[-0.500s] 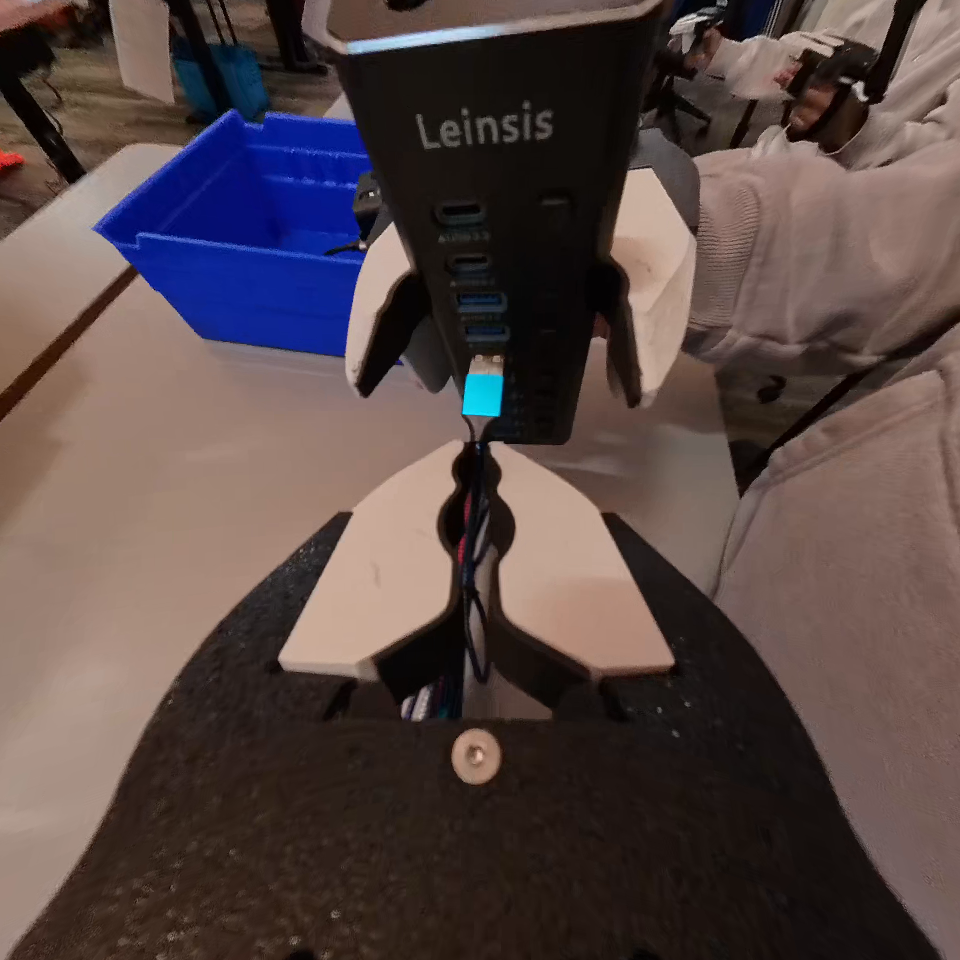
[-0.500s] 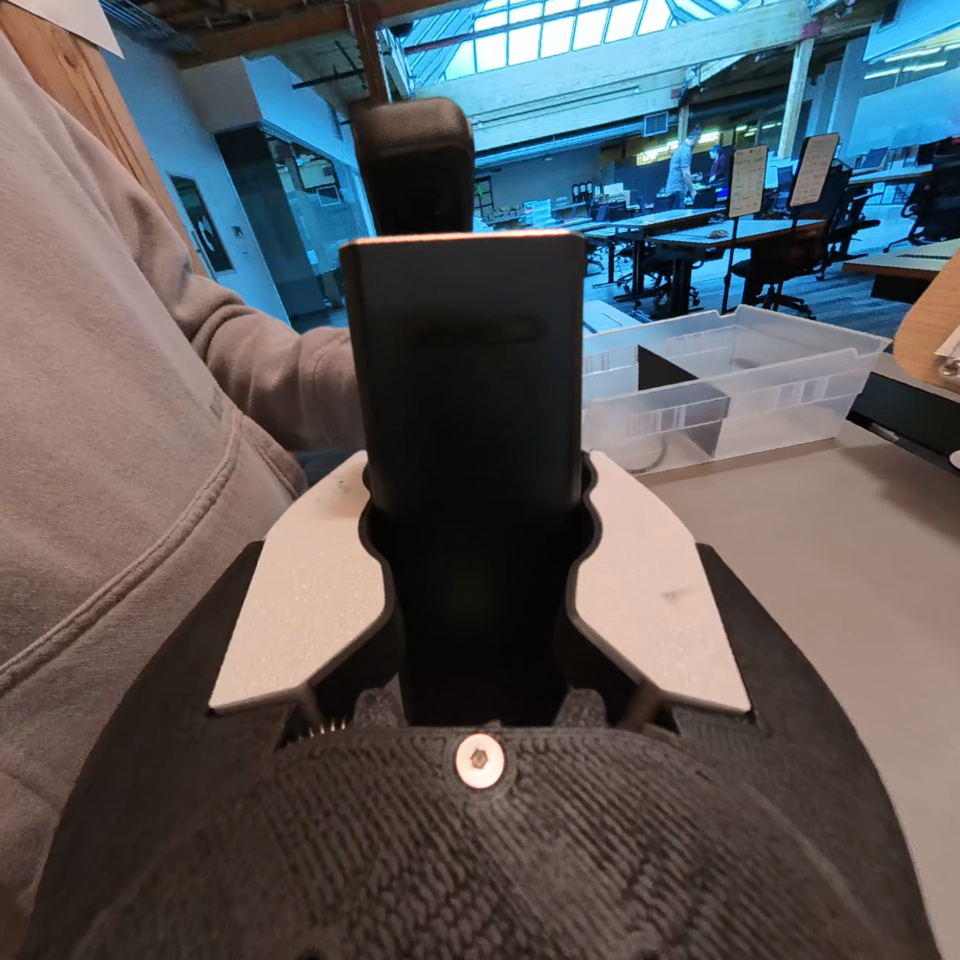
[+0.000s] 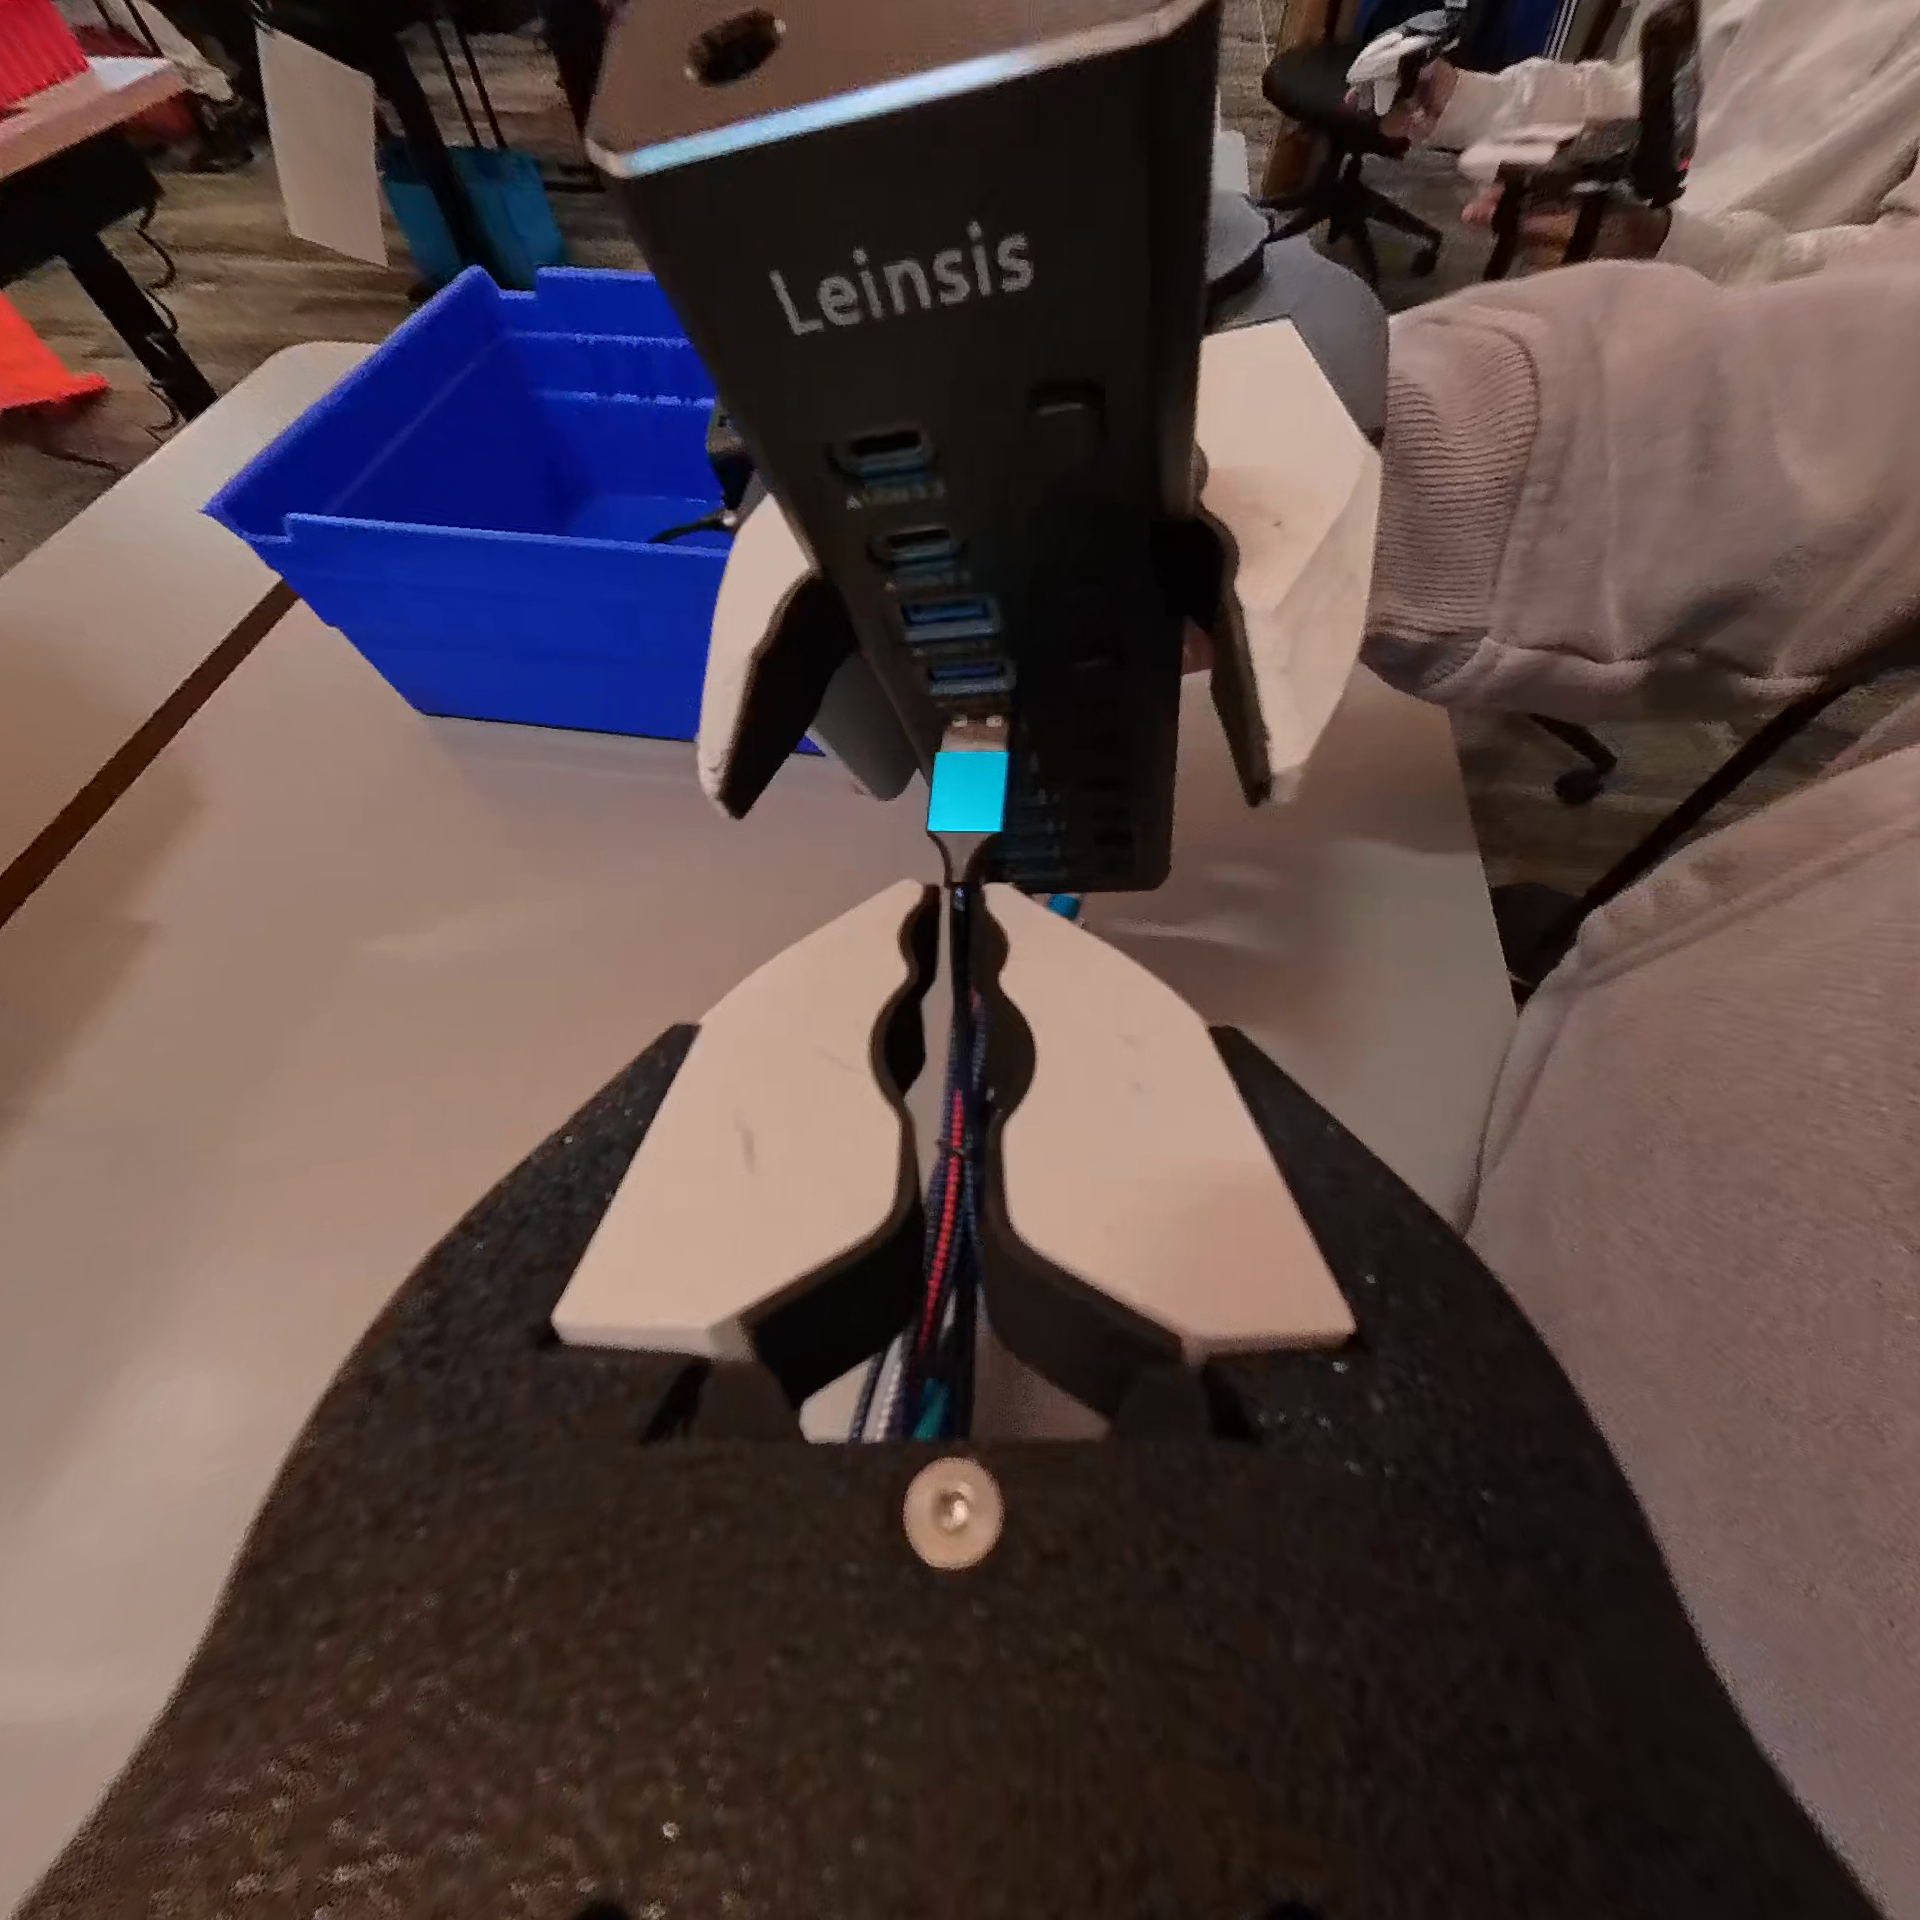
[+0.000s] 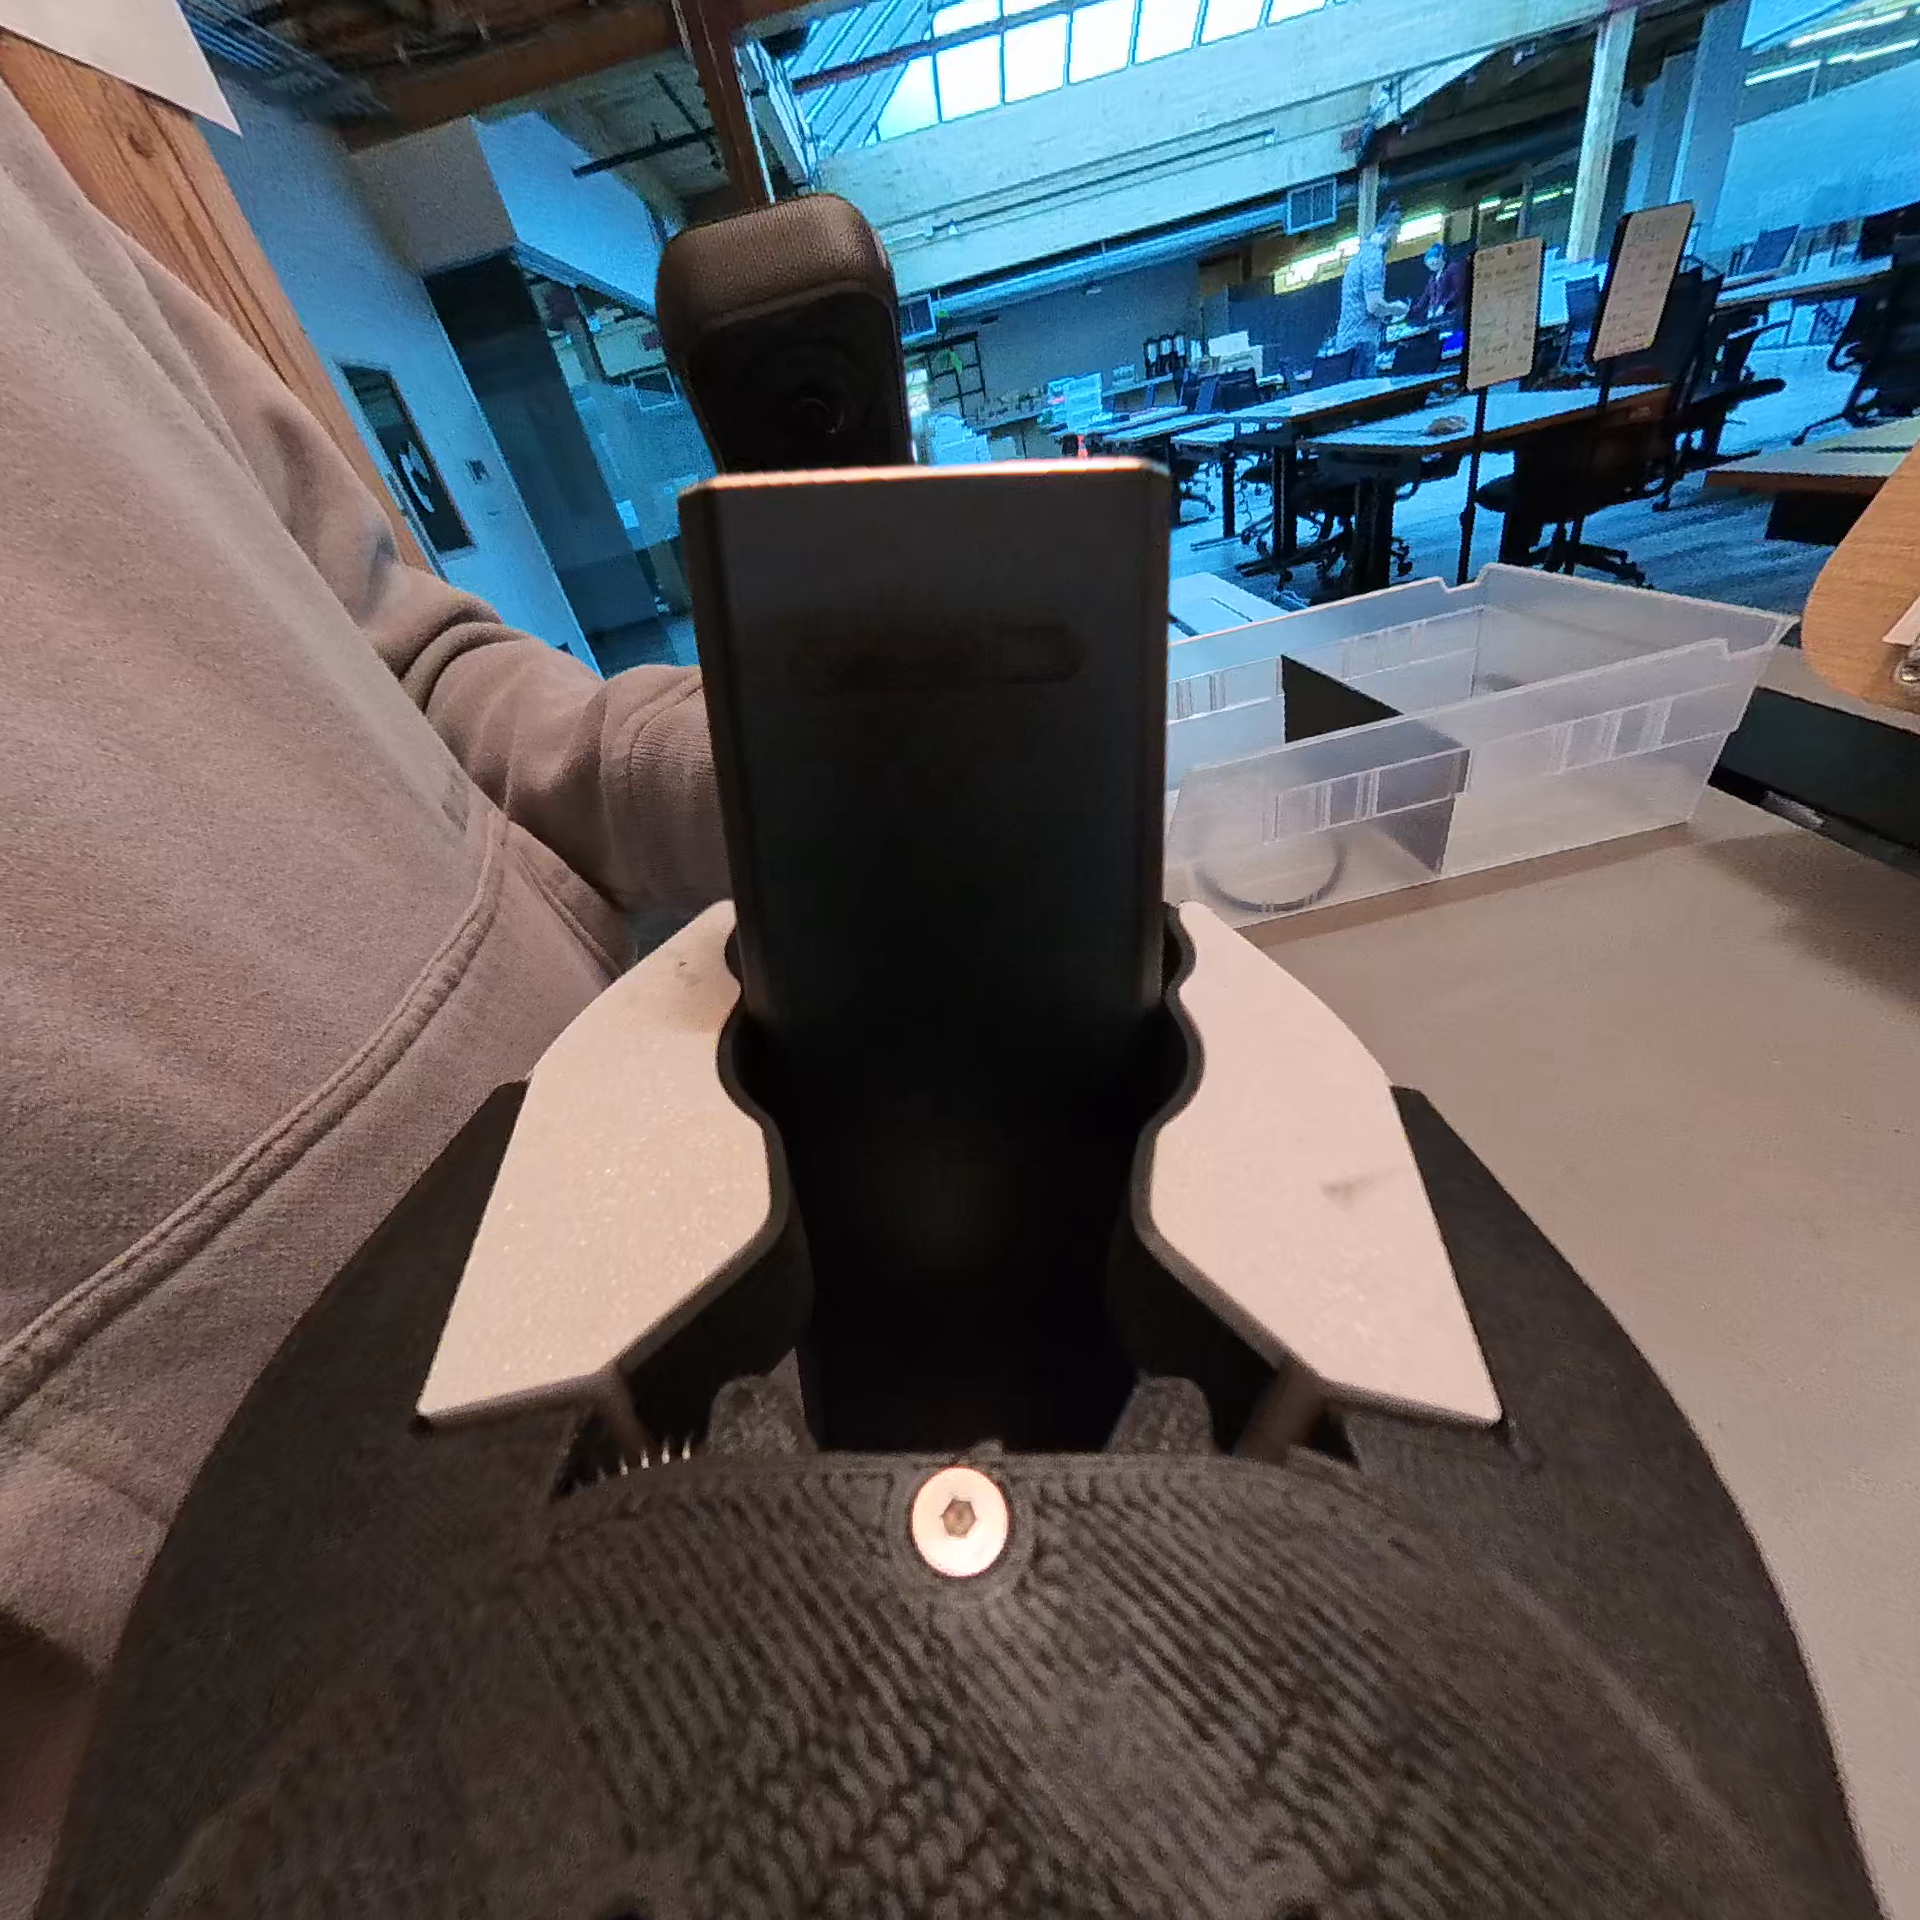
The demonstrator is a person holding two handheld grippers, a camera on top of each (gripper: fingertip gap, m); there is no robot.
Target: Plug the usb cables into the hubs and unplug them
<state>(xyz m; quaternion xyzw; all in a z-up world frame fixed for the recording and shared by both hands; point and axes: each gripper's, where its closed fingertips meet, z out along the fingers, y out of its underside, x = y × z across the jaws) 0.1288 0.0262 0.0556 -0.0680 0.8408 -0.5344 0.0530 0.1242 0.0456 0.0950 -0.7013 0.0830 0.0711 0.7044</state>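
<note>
We hold the hub (image 3: 966,468) upright in our right claw (image 3: 987,665), whose fingers are clamped on its two narrow sides. In the right wrist view the hub's (image 4: 935,831) plain back fills the gap of the right claw (image 4: 956,1039), so the port face points away from that claw and toward our left one.

Our left claw (image 3: 961,914) is closed on the braided cable (image 3: 951,1174), just behind the plug (image 3: 968,792). The plug sits at 12 o'clock from the left claw, its metal tip touching the hub's port column, just below the two blue ports. We cannot tell how deep the tip is in.

The hub's long axis runs 12 to 6 but tips slightly toward 11, and the plug's axis lies along it, not square into the port face. We judge the next move turns on that angle. The left claw is the one nearer the plug.

A blue bin (image 3: 499,520) stands on the surface (image 3: 312,987) at 10 o'clock, well apart.
</note>
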